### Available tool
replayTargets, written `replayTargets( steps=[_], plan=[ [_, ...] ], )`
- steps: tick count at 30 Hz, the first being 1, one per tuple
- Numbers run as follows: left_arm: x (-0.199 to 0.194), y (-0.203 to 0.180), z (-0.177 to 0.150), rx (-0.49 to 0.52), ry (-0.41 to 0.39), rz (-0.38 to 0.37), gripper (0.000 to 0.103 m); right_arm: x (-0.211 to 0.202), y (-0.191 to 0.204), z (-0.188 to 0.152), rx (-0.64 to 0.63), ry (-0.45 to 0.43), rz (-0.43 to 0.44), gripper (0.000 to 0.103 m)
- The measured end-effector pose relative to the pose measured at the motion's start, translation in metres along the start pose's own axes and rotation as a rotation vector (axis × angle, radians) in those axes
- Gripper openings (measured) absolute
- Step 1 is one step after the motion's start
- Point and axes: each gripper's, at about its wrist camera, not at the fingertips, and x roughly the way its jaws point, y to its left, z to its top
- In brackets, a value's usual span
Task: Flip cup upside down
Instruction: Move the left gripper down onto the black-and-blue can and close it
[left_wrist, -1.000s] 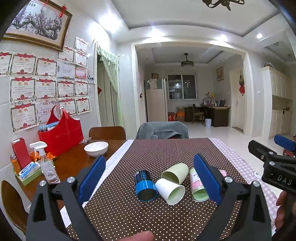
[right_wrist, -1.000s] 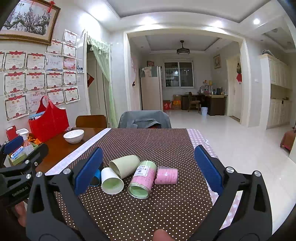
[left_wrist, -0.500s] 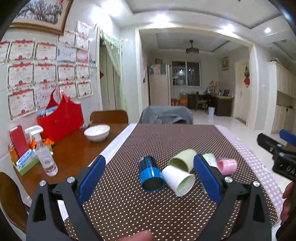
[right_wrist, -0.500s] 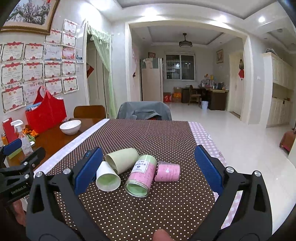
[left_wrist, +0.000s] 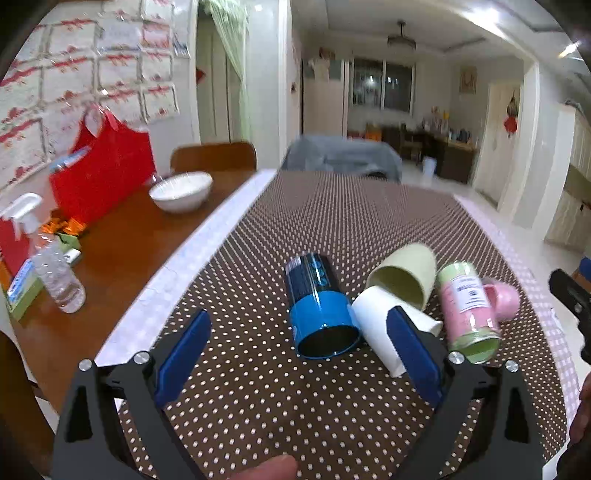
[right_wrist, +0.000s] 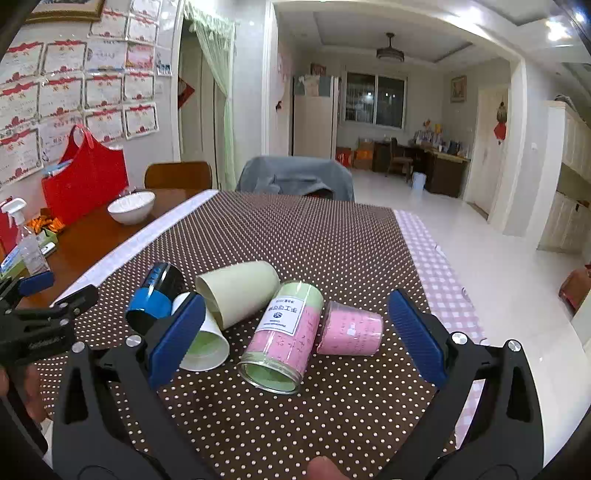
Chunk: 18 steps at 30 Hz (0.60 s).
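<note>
Several cups lie on their sides in a cluster on the dotted brown tablecloth (left_wrist: 332, 221). A blue cup (left_wrist: 319, 306) (right_wrist: 155, 295) lies leftmost, mouth toward me. Beside it are a white paper cup (left_wrist: 376, 325) (right_wrist: 205, 343), a pale green cup (left_wrist: 404, 275) (right_wrist: 240, 291), a pink-and-green labelled cup (left_wrist: 469, 314) (right_wrist: 282, 336) and a small pink cup (left_wrist: 504, 297) (right_wrist: 351, 328). My left gripper (left_wrist: 299, 354) is open, just short of the blue cup. My right gripper (right_wrist: 295, 334) is open around the labelled cup's near end.
On the bare wooden table at left stand a white bowl (left_wrist: 181, 190), a red bag (left_wrist: 101, 170), a spray bottle (left_wrist: 55, 269) and a small box. A chair draped in grey cloth (right_wrist: 295, 177) is at the far end. Checked cloth edge (right_wrist: 439, 266) runs along the right.
Both grippers have moved forward and down toward the cups, which now look larger and closer. The left view is blurred by motion. No cup has shifted.
</note>
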Motion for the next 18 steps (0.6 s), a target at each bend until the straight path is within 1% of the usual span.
replayTargets(
  steps=[3, 5, 11, 18],
  plan=[
    [0.032, 0.001, 0.008, -0.008, 0.087, -0.027, 0.094, 0.020, -0.001, -0.002, 0.003, 0.039, 0.002, 0.097],
    [0.051, 0.001, 0.011, -0.009, 0.120, -0.038, 0.094, 0.032, -0.003, -0.002, 0.006, 0.062, -0.003, 0.097],
    [0.090, -0.003, 0.017, -0.013, 0.196, -0.035, 0.094, 0.065, -0.010, -0.003, 0.032, 0.129, 0.006, 0.097],
    [0.129, -0.001, 0.019, -0.036, 0.289, -0.031, 0.094, 0.097, -0.011, 0.003, 0.011, 0.185, 0.010, 0.097]
  ],
)
